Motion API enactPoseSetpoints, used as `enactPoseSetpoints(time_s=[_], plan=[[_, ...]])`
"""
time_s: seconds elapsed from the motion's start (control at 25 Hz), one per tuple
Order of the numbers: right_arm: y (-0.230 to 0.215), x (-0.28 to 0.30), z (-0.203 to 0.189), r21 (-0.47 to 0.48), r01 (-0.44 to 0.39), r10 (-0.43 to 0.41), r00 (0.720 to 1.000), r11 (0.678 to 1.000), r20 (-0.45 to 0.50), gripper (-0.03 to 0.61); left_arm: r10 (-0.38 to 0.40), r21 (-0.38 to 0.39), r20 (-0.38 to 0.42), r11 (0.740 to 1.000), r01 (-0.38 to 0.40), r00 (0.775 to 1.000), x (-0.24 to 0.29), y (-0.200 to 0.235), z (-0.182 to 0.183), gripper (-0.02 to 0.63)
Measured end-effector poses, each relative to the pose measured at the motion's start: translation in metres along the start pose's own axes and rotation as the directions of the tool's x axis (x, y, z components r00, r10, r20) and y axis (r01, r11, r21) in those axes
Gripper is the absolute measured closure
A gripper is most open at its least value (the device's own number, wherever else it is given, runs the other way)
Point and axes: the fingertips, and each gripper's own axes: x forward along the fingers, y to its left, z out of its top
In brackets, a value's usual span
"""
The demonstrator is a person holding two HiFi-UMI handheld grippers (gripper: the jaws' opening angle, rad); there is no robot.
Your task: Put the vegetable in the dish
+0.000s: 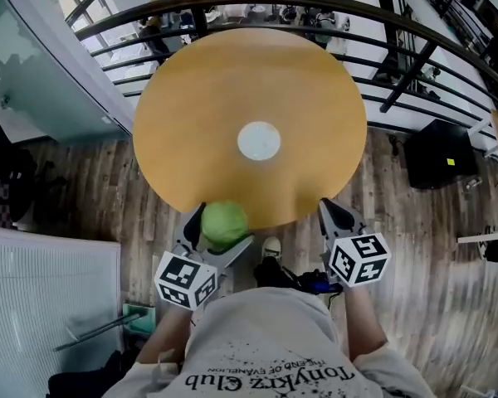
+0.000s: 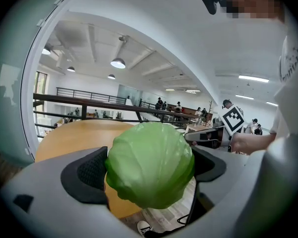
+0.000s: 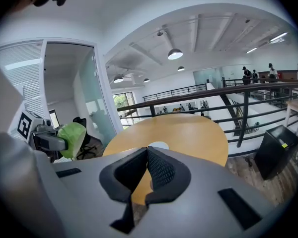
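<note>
A green cabbage hangs just over the near edge of the round wooden table, with my left gripper shut on it. In the left gripper view the cabbage fills the space between the dark pads. A small white dish lies at the table's middle, beyond the cabbage. My right gripper is shut and holds nothing, at the table's near right edge. The right gripper view shows its pads pressed together, the dish past them and the cabbage at left.
A dark metal railing curves behind the table. Wooden floor surrounds it. A black box stands on the floor at right, a white panel at left. The person's shoe shows below the table edge.
</note>
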Motion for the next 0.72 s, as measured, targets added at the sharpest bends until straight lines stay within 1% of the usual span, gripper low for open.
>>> enactPoseSetpoints(time_s=[0.2,0.4,0.56,0.72], plan=[[-0.037,0.039,0.031,-0.006,-0.034,0.034,0.999,0.999,-0.010,0.554,0.046,-0.017,0.002,0.999,-0.046,0.999,0.048,0.024,0.028,0.114],[-0.050,0.067,0.045,-0.006,-0.055,0.054,0.998,0.998,-0.033,0.554,0.060,-0.029,-0.003,0.998,-0.060,0.998,0.073,0.040,0.041,0.114],[-0.055,0.082,0.051,0.004,-0.042,0.043,0.998,0.999,-0.035,0.554,0.055,-0.036,-0.019,0.998,-0.055,0.998,0.084,0.056,0.045,0.114],[-0.053,0.087,0.055,0.017,-0.014,0.015,0.999,1.000,-0.033,0.554,0.021,-0.024,-0.040,0.999,-0.022,0.999,0.092,0.065,0.048,0.114]])
